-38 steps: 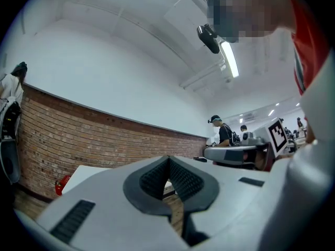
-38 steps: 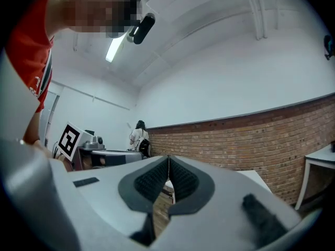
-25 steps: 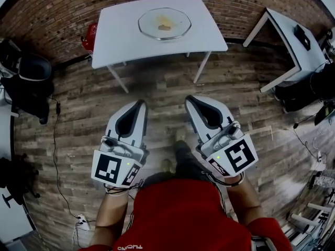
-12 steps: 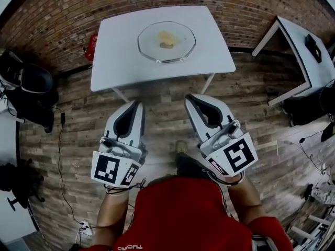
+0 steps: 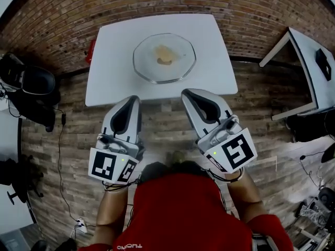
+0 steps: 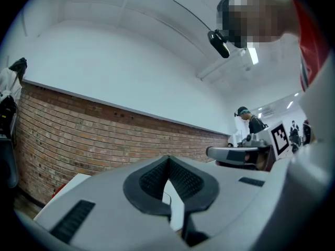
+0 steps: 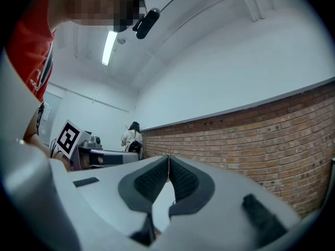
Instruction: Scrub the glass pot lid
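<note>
The glass pot lid (image 5: 149,67) is lying flat near the middle of a white table (image 5: 112,85), with a yellowish-brown patch (image 5: 164,56) showing at its centre; what that patch is cannot be told. The table is standing against a brick wall (image 5: 52,14) on a wooden plank floor (image 5: 167,127), and something red (image 5: 91,50) is sitting just off its far left corner. The person in a red shirt (image 5: 183,213) is standing on the near side of the table, holding both tools level and pointing them toward it. The left gripper (image 5: 133,97) is hanging just short of the table's near edge, left of the lid, with its jaws closed together and nothing between them; its dark ribbed pads (image 6: 154,179) are meeting at the tips. The right gripper (image 5: 186,92) is reaching to the near edge just right of the lid's near rim, apart from the lid, and its jaws are also pressed together and gripping nothing, its pads (image 7: 183,179) meeting along a thin line. A second white table (image 5: 306,61) is standing well apart at the right, carrying a small black object (image 5: 323,56), and a black chair (image 5: 31,85) is sitting at the far left
</note>
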The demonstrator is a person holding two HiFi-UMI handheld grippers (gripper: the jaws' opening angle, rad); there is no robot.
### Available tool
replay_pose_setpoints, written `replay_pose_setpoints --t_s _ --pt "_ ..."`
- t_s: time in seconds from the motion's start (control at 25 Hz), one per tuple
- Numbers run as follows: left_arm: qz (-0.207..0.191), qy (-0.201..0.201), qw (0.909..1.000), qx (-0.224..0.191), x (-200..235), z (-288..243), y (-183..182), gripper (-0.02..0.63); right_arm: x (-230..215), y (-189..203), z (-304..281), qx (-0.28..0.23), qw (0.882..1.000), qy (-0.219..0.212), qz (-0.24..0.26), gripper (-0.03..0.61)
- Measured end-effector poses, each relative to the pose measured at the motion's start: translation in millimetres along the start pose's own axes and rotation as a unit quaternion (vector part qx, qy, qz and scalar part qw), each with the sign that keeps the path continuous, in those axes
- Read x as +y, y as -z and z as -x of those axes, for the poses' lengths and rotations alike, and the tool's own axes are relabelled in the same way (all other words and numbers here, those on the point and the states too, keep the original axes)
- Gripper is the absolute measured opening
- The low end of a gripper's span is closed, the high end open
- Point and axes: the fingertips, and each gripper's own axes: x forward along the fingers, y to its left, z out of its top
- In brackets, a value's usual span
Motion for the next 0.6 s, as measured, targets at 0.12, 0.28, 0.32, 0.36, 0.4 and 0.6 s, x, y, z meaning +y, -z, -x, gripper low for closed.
replay_pose_setpoints --t_s 0.12,0.28,0.32,0.36,0.4,0.6 --pt "0.001 -0.010 0.9999 0.006 5.8 -17.9 3.5 0.017 -17.4 6.3 -10.2 0.005 1.000 -0.008 -0.004 0.031" --pt "0.001 -0.018 0.9998 0.010 15.6 -35.6 2.4 0.017 -35.7 10.2 -24.9 0.011 1.000 -0.014 -0.006 0.031" --pt "0.001 -0.020 0.9997 0.011 19.0 -39.4 2.6 0.017 -39.5 11.0 -29.1 0.011 1.000 -0.015 -0.006 0.029" --pt "0.001 -0.021 0.9997 0.012 22.6 -43.1 3.3 0.017 -42.9 11.8 -33.3 0.011 1.000 -0.015 -0.006 0.031" --pt "0.001 -0.022 0.9997 0.013 26.3 -47.3 4.3 0.017 -46.3 12.8 -37.4 0.010 1.000 -0.015 -0.006 0.031" --pt "-0.003 -0.015 0.9998 0.012 48.7 -73.5 8.8 0.017 -66.4 17.8 -62.5 0.010 1.000 -0.006 -0.001 0.029"
